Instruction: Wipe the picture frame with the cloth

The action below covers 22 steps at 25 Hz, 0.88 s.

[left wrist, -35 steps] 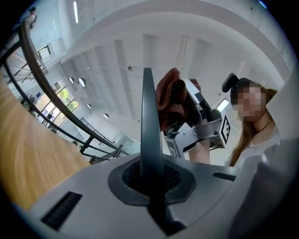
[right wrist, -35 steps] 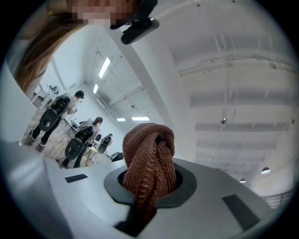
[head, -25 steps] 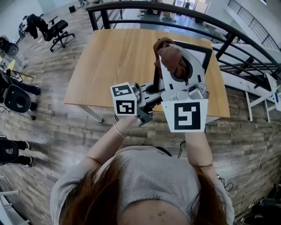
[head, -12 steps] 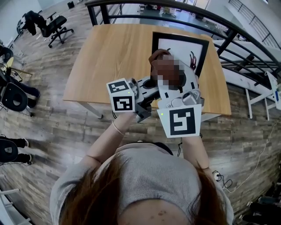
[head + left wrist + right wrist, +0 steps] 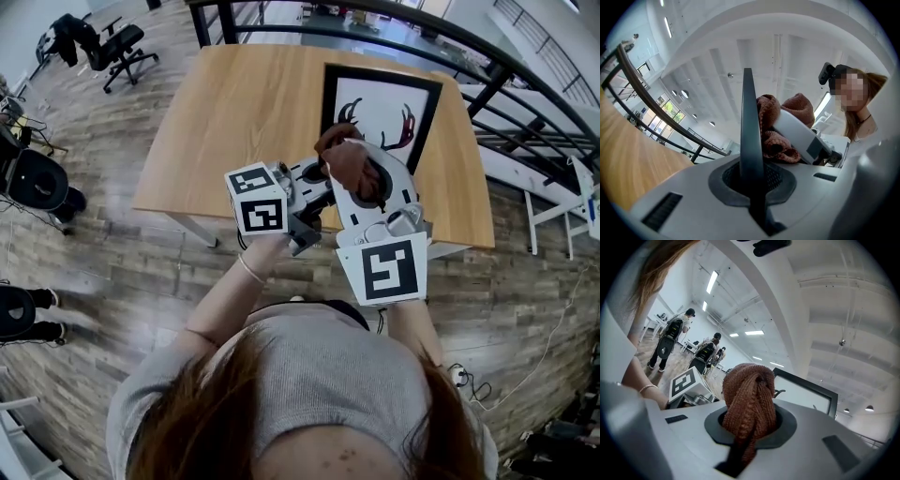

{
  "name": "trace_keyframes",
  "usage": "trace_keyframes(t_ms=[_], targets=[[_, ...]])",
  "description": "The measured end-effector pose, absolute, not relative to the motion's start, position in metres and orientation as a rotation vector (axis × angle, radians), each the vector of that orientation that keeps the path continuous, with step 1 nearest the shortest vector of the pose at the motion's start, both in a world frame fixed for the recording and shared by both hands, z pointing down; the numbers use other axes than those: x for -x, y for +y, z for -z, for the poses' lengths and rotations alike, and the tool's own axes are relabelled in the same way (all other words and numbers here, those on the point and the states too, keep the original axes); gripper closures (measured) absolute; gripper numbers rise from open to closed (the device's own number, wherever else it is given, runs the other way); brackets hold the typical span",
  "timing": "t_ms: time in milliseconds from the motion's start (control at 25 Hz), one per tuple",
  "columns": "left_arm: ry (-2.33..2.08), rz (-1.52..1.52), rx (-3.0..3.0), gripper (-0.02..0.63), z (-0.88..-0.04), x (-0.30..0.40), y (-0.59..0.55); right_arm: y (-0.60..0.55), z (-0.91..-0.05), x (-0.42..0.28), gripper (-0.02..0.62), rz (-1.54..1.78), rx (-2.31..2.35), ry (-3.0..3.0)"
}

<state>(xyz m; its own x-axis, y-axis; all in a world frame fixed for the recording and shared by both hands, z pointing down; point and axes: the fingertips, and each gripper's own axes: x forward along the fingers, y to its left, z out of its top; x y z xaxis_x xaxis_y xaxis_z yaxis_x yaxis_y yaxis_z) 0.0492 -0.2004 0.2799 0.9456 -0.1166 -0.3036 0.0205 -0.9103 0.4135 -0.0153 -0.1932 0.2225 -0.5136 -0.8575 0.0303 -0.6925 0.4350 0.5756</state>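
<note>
My right tool (image 5: 356, 176) is pinching the brown knitted cloth (image 5: 750, 401), which bulges in a bunched lump out past the jaws. My left tool (image 5: 748, 122) has its jaws pressed together into one dark blade with nothing between them, and it sits just beside the right tool, with the cloth right next to its tips. Just beyond the cloth, the black picture frame (image 5: 382, 105) with its antler print rests on the far right part of the wooden desk (image 5: 234, 122). I cannot tell whether cloth and frame touch.
</note>
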Motion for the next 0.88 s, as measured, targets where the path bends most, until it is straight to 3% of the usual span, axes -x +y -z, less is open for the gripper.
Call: trace_keyframes(t_ms=[880], targets=[[-0.075, 0.554, -2.595, 0.589, -0.275, -0.044, -0.235, -0.178, -0.259, 0.006, 0.549, 0.420, -1.379, -2.527]])
